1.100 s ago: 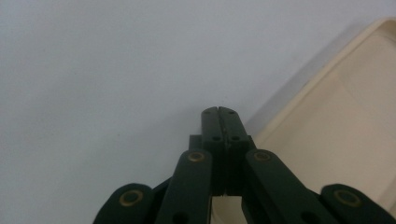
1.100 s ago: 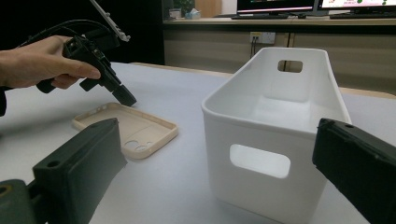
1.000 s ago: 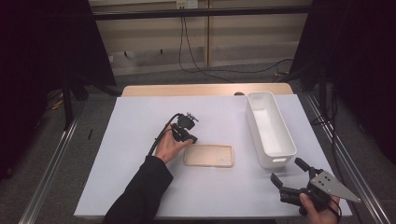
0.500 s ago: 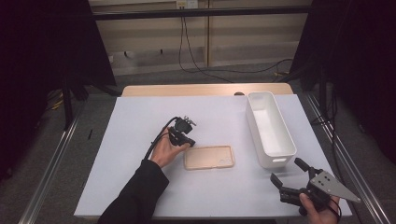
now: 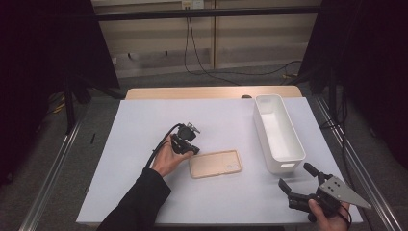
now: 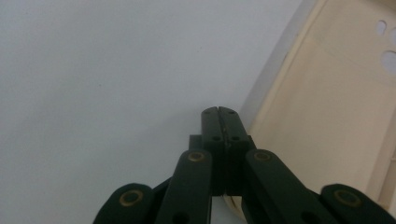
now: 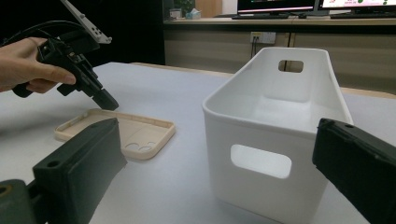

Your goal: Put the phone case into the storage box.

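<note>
A beige phone case (image 5: 215,163) lies flat, hollow side up, on the white table (image 5: 144,125). My left gripper (image 5: 191,150) is held in a hand at the case's left end and points down at it. Its jaws are shut with nothing between them, and the tip (image 6: 218,110) sits just outside the case's rim (image 6: 327,116). From the right gripper view the left gripper (image 7: 107,103) comes down on the rim of the case (image 7: 135,133); contact is not clear. My right gripper (image 5: 295,175) rests at the near right corner, open and empty, its fingers (image 7: 79,168) framing the bin.
A long white bin (image 5: 278,132) with handle cut-outs stands at the right of the table, empty inside (image 7: 275,93). A wooden strip (image 5: 211,92) runs along the far edge. Dark frame rails flank both sides. Cables lie on the floor behind.
The left hand has dropped slightly, bringing its shut gripper closer to the case's left end. The right gripper has stayed where it was.
</note>
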`<state>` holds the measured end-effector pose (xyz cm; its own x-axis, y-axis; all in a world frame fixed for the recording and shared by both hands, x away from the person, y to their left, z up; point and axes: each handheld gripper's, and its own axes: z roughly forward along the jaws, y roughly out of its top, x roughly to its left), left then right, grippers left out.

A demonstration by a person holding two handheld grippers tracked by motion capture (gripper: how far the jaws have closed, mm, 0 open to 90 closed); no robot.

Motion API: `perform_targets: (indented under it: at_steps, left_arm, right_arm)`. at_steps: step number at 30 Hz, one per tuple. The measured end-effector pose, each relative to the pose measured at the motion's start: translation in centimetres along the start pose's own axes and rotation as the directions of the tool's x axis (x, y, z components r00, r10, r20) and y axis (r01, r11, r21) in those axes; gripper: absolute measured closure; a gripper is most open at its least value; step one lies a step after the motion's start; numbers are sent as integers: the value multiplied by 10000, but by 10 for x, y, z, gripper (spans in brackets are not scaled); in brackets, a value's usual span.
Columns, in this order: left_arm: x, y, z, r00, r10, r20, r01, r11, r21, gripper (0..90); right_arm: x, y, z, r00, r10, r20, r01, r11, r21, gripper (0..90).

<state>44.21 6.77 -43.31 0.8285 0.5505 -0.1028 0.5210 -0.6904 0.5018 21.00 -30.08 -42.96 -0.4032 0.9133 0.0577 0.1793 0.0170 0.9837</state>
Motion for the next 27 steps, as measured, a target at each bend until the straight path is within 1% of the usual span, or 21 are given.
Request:
perform_targets:
  at_steps: [3,4,5,7,8,9,10,11,13,16,17,18,19,20,21,22,24,27]
  left_arm:
    - [-2,-2,-1,10000,66,-6,-66,10000,-11,900]
    - [-2,-3,-2,9998,203,-29,-202,9998,42,900]
    - [-4,-3,-2,9999,159,-24,-159,9999,40,900]
    - [-5,-4,-3,9998,213,-6,-213,9998,53,900]
    - [-6,-5,-4,9993,367,-10,-367,9992,135,900]
    - [-8,-6,-3,9996,283,-18,-283,9996,59,900]
    - [-9,-6,-4,9990,448,-22,-448,9990,21,900]
    - [-11,-8,-4,9985,544,-29,-544,9985,3,900]
    - [-14,-10,-5,9976,678,-170,-678,9977,-5,900]
    - [-16,-12,-6,9982,603,-24,-603,9982,-35,900]
    - [-15,-13,-6,9980,633,33,-633,9980,-51,900]
    - [-16,-14,-7,9984,570,37,-570,9984,-65,900]
    - [-16,-14,-7,9978,653,63,-652,9979,-50,900]
    - [-17,-15,-8,9979,646,31,-646,9979,-14,900]
    - [-19,-15,-7,9985,539,35,-539,9985,-60,900]
    - [-18,-15,-8,9970,770,35,-770,9970,55,900]
    - [-20,-16,-8,9977,677,52,-677,9977,-20,900]
    - [-22,-18,-9,9975,691,143,-691,9976,20,900]
  right_arm:
    - [0,0,0,10000,16,10,-16,10000,8,9]
    - [0,0,0,10000,-4,-2,4,10000,17,9]
    - [0,0,0,10000,-8,-2,8,10000,15,9]
    - [0,0,0,10000,-20,-2,20,10000,15,9]
    - [0,0,0,10000,-20,-2,20,10000,15,9]
    - [0,0,0,10000,-29,-8,29,10000,2,9]
    - [0,0,0,10000,-26,-6,26,10000,4,9]
    - [0,0,0,10000,-28,-11,28,10000,5,9]
    - [0,0,1,10000,-6,-11,6,10000,-8,9]
    - [1,0,1,10000,-43,-52,44,10000,3,9]
    - [1,0,2,10000,-53,-60,53,10000,3,9]
    - [1,0,2,10000,-54,-68,54,10000,0,9]
    - [1,0,2,10000,-55,-70,55,10000,-2,9]
    - [1,0,2,10000,-15,-57,15,10000,-15,9]
    - [1,0,2,10000,-6,-56,6,10000,-15,9]
    - [1,0,3,10000,7,-46,-7,10000,-25,9]
    - [1,0,3,10000,21,-71,-21,10000,9,9]
    - [1,0,3,10000,8,-63,-8,10000,-9,9]
